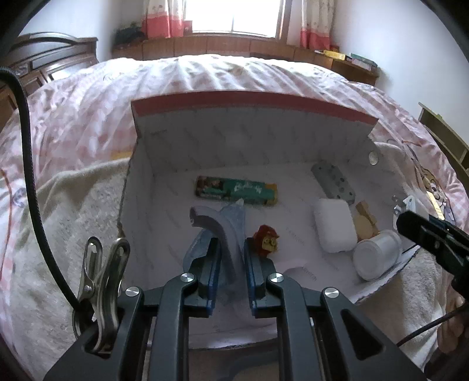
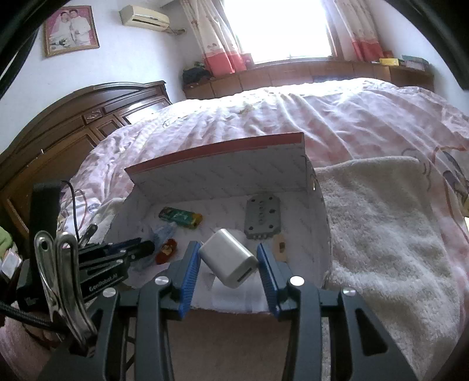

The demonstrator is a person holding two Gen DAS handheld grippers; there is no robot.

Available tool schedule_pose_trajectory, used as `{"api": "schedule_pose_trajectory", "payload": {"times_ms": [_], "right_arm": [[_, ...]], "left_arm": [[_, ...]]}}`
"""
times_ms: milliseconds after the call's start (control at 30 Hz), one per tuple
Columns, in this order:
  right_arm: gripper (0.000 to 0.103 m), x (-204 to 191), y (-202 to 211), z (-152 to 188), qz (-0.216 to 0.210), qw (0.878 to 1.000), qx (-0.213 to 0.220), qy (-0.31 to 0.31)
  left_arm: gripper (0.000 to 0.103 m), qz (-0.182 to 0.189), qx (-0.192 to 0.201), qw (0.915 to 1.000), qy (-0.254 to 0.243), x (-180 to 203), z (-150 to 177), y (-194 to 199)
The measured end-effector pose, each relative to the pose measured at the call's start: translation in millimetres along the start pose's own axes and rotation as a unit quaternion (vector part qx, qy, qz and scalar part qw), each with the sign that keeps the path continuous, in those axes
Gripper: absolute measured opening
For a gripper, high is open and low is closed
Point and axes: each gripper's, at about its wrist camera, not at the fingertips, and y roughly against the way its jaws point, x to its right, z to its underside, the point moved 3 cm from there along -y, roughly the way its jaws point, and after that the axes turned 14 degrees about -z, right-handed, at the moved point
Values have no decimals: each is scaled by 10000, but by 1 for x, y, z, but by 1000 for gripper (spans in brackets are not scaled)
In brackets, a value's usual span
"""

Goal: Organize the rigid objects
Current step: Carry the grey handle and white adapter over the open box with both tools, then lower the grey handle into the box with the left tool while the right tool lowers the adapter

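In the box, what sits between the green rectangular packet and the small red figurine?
The curved grey plastic piece held by the left gripper lies between the green packet and the red figurine, seen in the left wrist view.

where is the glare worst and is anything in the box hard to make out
Left wrist view: the window is blown out white, the fisheye bows the bed, and the box contents are fairly clear, though the bluish curved piece in the left gripper looks soft. Right wrist view: the same window glare; the white charger is sharp, the items at the box's left are smeared.

White charger [image 2: 230, 262] between blue fingers [image 2: 187, 275]
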Motion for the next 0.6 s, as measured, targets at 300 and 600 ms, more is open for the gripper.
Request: {"api": "schedule_pose_trajectory", "payload": {"times_ms": [300, 600], "right_arm": [[42, 7, -12, -5, 1, 10000, -11, -49], [42, 13, -25, -15, 123, 9999, -3, -26]], "left_arm": [[24, -89, 101, 9999, -80, 3, 0, 0], [24, -125, 137, 9998, -68, 1, -2, -2]]}}
